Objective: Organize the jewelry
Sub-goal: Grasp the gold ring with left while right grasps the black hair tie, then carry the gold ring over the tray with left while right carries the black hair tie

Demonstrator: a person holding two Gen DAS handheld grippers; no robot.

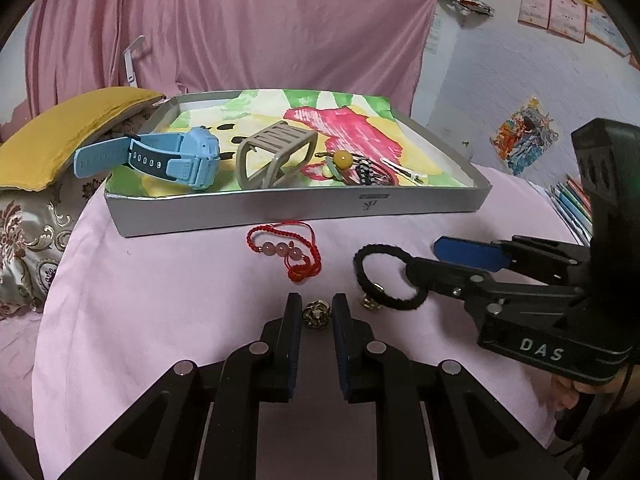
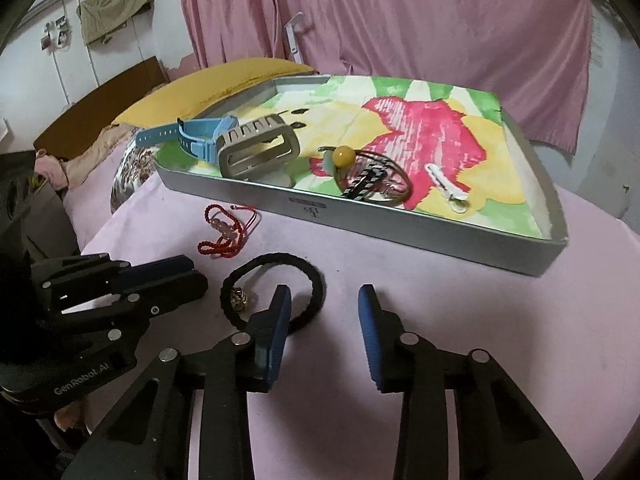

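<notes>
A grey tray (image 1: 280,210) (image 2: 400,232) with a painted lining holds a blue watch (image 1: 160,158) (image 2: 192,134), a grey clip (image 1: 276,152) (image 2: 256,144), a yellow bead (image 1: 343,158) (image 2: 343,156), hair ties and a white clip (image 2: 446,186). On the pink cloth lie a red bead bracelet (image 1: 286,250) (image 2: 224,232) and a black hair tie (image 1: 372,276) (image 2: 276,280) with a gold bell (image 2: 240,298). A small gold bell (image 1: 316,312) sits between my left gripper's (image 1: 316,308) (image 2: 176,274) narrowly parted fingers; contact is unclear. My right gripper (image 2: 324,300) (image 1: 424,260) is open, its left finger (image 2: 280,300) over the hair tie.
A yellow pillow (image 1: 68,128) and a patterned cushion (image 1: 28,240) lie left of the tray. Pink curtain (image 1: 240,20) hangs behind. Coloured pencils (image 1: 572,200) lie at the right edge. A dark headboard (image 2: 100,104) stands far left.
</notes>
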